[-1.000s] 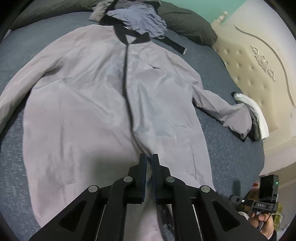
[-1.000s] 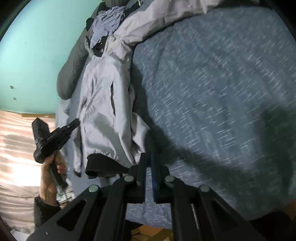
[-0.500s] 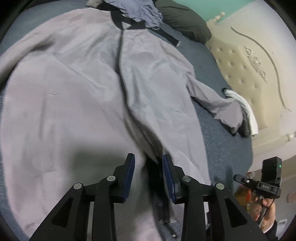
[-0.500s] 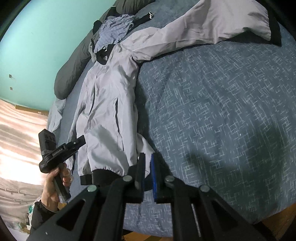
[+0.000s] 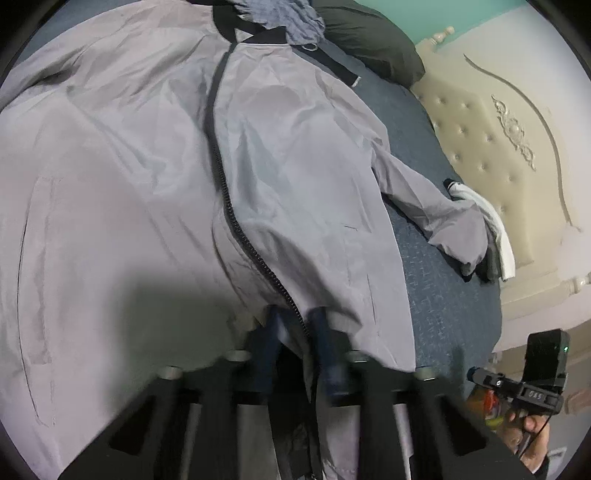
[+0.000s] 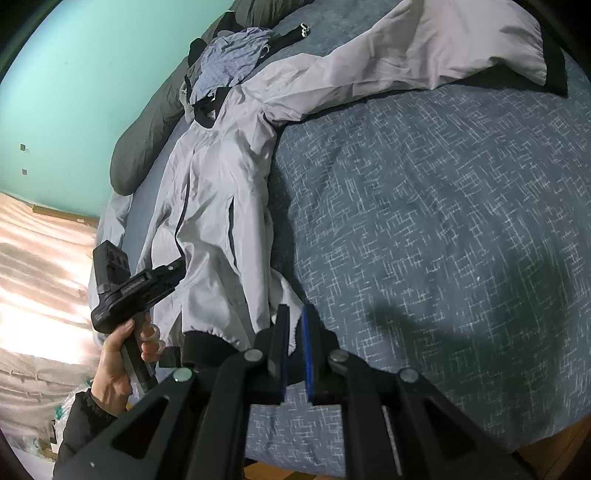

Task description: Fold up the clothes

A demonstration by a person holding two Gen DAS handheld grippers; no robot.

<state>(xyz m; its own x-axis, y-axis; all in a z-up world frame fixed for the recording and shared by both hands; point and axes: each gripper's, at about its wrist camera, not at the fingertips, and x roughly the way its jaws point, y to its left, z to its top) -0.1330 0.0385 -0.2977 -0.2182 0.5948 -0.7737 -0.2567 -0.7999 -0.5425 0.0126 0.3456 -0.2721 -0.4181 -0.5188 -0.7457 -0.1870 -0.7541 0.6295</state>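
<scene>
A light grey zip jacket (image 5: 155, 177) lies spread face up on the blue bed, collar far, hem near. My left gripper (image 5: 295, 325) is open, its fingers either side of the zipper at the hem, with the fabric edge draped over the tips. In the right wrist view the jacket (image 6: 218, 206) lies to the left, one sleeve (image 6: 424, 59) stretched across the top. My right gripper (image 6: 293, 332) is slightly open at the jacket's hem corner, with light fabric between its fingers. The left gripper (image 6: 162, 277) shows there held in a hand.
A blue patterned bedcover (image 6: 443, 221) fills the right wrist view. A crumpled blue garment (image 5: 280, 18) and a dark pillow (image 5: 369, 40) lie by the collar. A white cloth (image 5: 487, 218) lies by the sleeve cuff, next to the cream tufted headboard (image 5: 509, 147).
My left gripper has opened from shut and pushed forward and down onto the jacket hem at the zipper. My right gripper has opened a little at the hem corner.
</scene>
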